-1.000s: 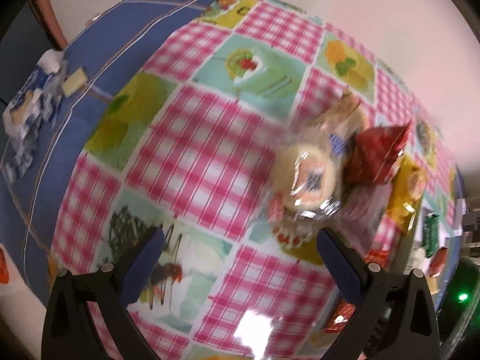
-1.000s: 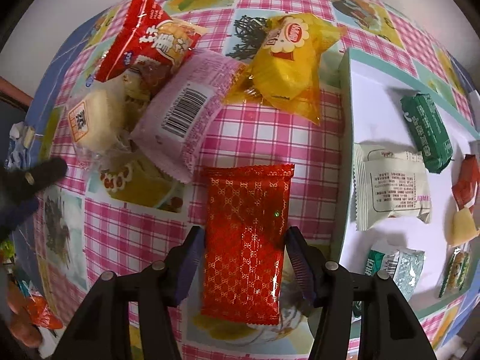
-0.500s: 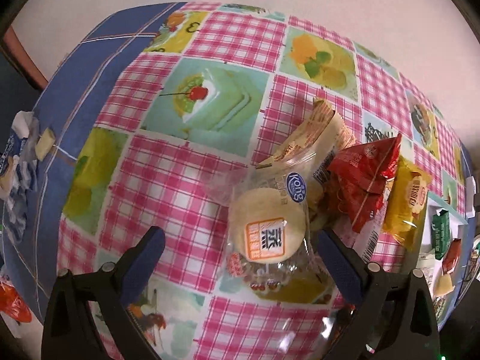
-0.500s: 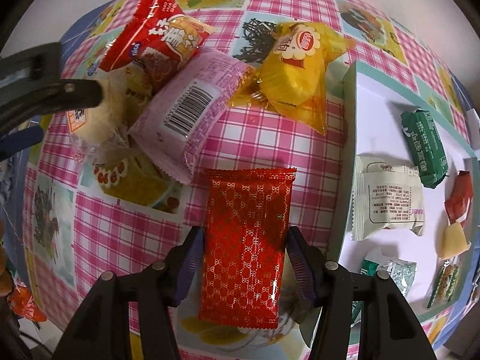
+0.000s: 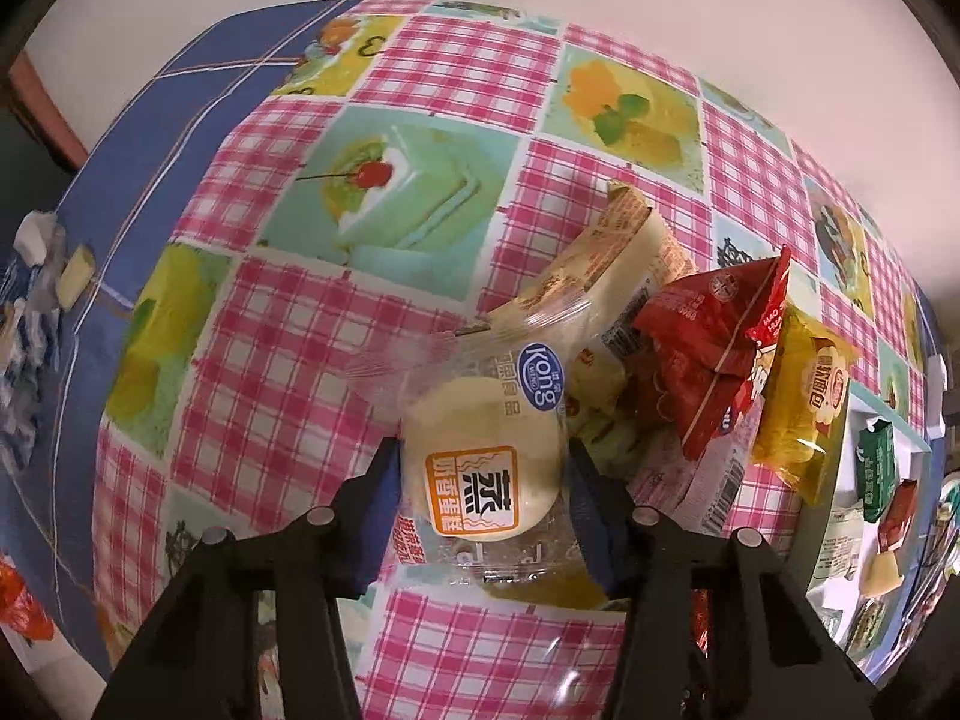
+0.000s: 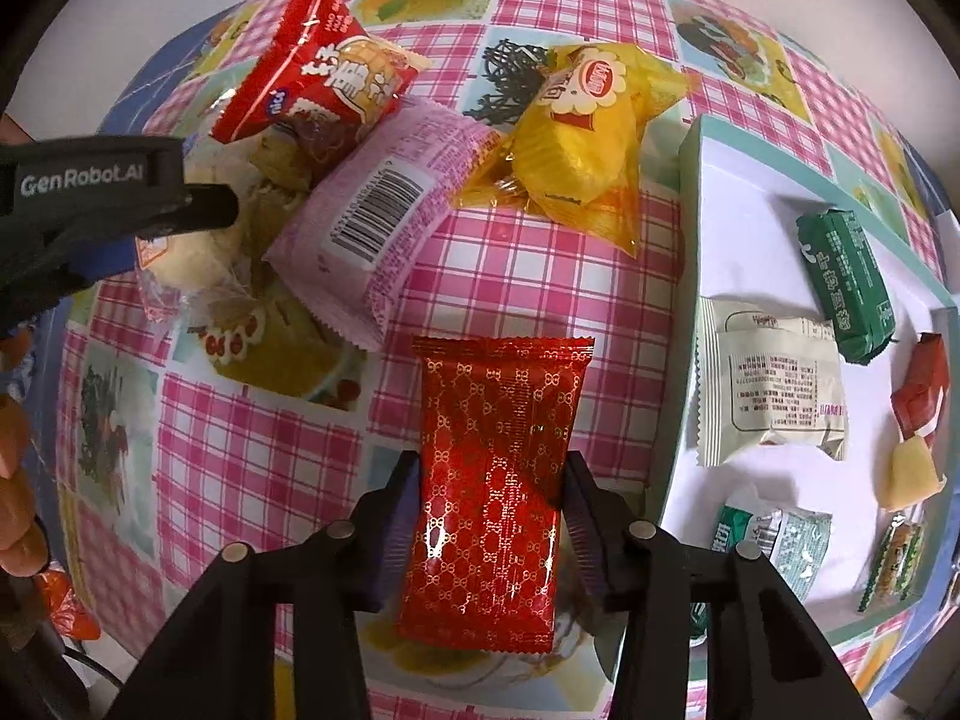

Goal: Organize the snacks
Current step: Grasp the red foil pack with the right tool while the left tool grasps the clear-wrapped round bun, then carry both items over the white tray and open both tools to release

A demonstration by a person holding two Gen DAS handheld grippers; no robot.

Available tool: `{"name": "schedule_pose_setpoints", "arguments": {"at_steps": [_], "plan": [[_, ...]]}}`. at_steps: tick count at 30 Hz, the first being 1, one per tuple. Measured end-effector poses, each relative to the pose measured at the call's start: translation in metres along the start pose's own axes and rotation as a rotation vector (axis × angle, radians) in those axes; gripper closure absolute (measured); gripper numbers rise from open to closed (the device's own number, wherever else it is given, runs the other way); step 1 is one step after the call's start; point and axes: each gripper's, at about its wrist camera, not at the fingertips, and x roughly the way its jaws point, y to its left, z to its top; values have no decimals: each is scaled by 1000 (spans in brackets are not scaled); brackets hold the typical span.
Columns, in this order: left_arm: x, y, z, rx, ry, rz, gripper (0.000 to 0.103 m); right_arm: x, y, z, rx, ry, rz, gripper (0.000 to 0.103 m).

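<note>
My left gripper (image 5: 483, 498) is shut on a clear-wrapped pale round cake (image 5: 480, 462) at the left edge of a snack pile on the checked tablecloth. It also shows from the right wrist view (image 6: 180, 204). My right gripper (image 6: 489, 516) is shut on a shiny red patterned packet (image 6: 492, 480) just left of a white tray (image 6: 690, 192). The pile holds a red bag (image 6: 312, 72), a pink packet (image 6: 384, 210) and a yellow packet (image 6: 588, 138).
The white tray with a teal rim holds a green packet (image 6: 846, 288), a cream packet (image 6: 774, 384), a small red sweet (image 6: 921, 390), a yellow piece (image 6: 909, 474) and other small packets. Blue cloth (image 5: 138, 120) with wrappers lies far left. A wall stands behind.
My left gripper moved in on the round cake and closed its fingers on the wrapper. My right gripper kept hold of the red packet, nearly still.
</note>
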Motion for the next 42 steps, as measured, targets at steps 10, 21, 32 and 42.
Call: {"name": "schedule_pose_setpoints", "arguments": {"at_steps": [10,21,32,42], "plan": [[-38,1,-13,-44,-38,14,49,-39,-24,-18,21,-38,68,55],[-90,-45,-22,13,-105,-26,49,-97,-66,-34,53,-110,118,55],[-96,-116,-38,123,-95,-59,49,-107,-132,-38,155,-139,106,54],[-73,-194,-46,281,-48,-77,49,-106,-217,-29,292,-139,53,54]]}}
